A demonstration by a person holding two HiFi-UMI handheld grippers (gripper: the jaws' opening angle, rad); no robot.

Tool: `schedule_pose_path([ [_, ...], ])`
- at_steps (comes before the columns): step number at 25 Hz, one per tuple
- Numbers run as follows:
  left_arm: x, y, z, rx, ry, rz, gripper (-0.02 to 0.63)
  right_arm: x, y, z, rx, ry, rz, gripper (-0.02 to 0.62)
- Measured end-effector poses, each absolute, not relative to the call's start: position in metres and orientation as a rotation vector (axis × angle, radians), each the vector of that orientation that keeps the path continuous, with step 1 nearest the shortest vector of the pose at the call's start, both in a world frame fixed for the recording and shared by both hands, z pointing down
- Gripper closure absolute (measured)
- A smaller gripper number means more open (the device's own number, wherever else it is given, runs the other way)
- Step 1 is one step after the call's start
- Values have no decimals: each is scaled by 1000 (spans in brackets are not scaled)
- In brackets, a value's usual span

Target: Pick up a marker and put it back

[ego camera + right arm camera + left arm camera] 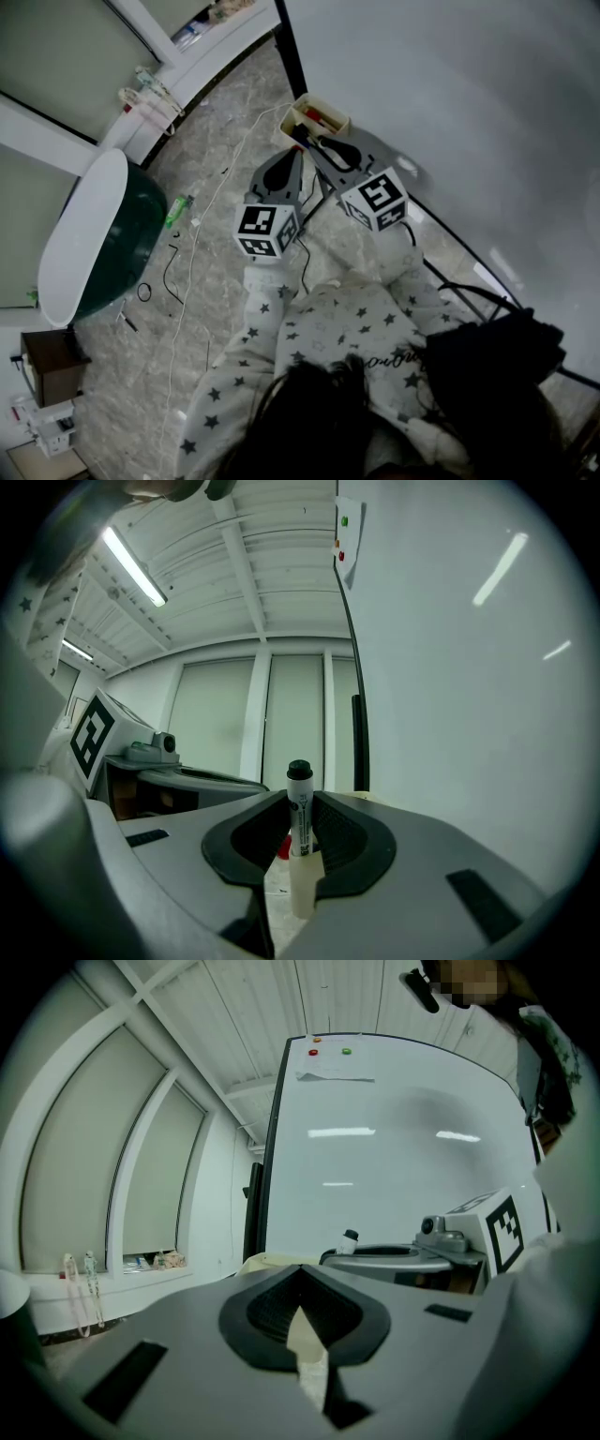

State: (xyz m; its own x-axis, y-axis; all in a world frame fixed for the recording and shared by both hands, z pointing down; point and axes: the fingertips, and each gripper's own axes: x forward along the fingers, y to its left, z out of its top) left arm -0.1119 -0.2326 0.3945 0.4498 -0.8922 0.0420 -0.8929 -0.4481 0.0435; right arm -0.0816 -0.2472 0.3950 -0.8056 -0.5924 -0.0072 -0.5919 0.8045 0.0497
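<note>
The whiteboard fills the right of the room, standing over a marbled floor strewn with loose cables. At the board's lower corner hangs a small cream tray, placed there so pens stay within reach of the writing surface. Both my tools are aimed at it.

My left gripper hangs just beside the tray with its jaws brought together and nothing between them. Only a pale sliver of tray shows through the slit. I judge it has no job here and is simply kept out of the other's way.

My right gripper is doing the work. Its jaws are closed on the marker, whose white barrel is pinched low between the pads while the black cap stands clear above them. Gripping the barrel keeps the pen upright, as it would stand in the tray, so it can come out or go back in without tipping. A bit of red shows in the tray close by, probably another pen. Whether my marker's foot is still down in the tray or already lifted free, I cannot tell.
</note>
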Motion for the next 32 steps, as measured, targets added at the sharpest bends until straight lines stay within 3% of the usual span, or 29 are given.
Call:
schedule_pose_path([
  [23, -89, -203, 293, 2784, -1555, 11, 604, -58, -210, 266, 906, -3097, -160, 512],
  [32, -83, -200, 294, 2794, -1516, -16, 605, -53, -206, 271, 926, -3088, -138, 512],
])
